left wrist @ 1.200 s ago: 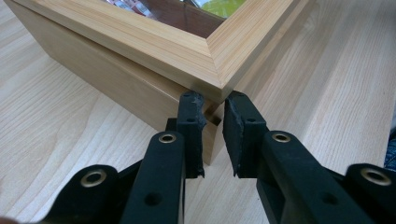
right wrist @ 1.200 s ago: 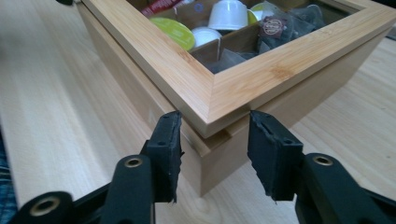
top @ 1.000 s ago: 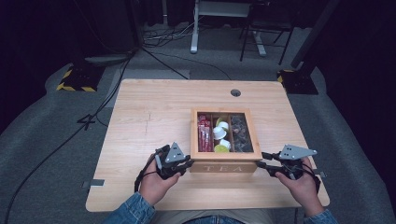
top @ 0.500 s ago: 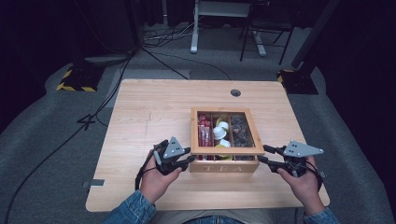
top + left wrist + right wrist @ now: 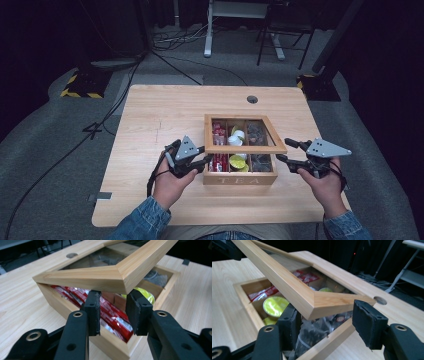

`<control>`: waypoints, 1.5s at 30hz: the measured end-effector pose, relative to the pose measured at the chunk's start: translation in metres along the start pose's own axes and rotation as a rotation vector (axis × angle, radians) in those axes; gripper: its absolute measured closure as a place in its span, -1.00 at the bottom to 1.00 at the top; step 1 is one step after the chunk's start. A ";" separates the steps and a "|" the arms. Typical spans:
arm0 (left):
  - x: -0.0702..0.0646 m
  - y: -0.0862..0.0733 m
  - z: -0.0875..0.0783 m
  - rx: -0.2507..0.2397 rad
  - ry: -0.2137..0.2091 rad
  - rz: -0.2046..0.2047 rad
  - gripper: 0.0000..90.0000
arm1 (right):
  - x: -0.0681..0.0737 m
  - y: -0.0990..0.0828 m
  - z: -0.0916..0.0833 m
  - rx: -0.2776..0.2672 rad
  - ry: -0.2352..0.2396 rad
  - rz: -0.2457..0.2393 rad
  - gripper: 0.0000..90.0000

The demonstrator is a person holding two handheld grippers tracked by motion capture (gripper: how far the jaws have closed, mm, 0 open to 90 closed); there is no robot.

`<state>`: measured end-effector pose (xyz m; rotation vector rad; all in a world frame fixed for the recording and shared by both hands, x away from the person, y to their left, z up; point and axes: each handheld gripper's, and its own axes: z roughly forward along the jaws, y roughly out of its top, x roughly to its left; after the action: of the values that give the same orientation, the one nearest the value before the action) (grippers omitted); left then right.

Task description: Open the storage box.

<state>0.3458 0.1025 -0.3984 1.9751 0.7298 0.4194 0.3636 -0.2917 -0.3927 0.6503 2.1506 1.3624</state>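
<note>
Above the tea box (image 5: 240,176), lid (image 5: 245,148) tilts (front raised), long axis crosswise.

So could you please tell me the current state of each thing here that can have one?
Tea box: partly open, still filled.
Lid: raised at the front, tilted, propped from beneath.
Left hand-held gripper: jaws apart, just been opening, under the lid's corner.
Right hand-held gripper: jaws apart, just been opening, under the other front corner.
</note>
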 end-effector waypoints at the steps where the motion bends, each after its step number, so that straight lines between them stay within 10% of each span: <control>1: 0.001 0.001 0.000 -0.002 0.005 0.001 0.40 | 0.000 0.000 0.000 0.000 0.000 0.000 -0.09; 25: 0.026 -0.014 -0.032 0.055 0.129 -0.065 -0.01 | -0.038 0.045 0.020 -0.082 0.047 -0.013 0.08; 45: 0.049 -0.046 -0.039 0.094 0.172 -0.104 -0.07 | -0.075 0.079 0.048 -0.143 0.047 0.094 0.13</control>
<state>0.3464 0.1772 -0.4197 1.9943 0.9728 0.5048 0.4607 -0.2767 -0.3263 0.6766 2.0585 1.5799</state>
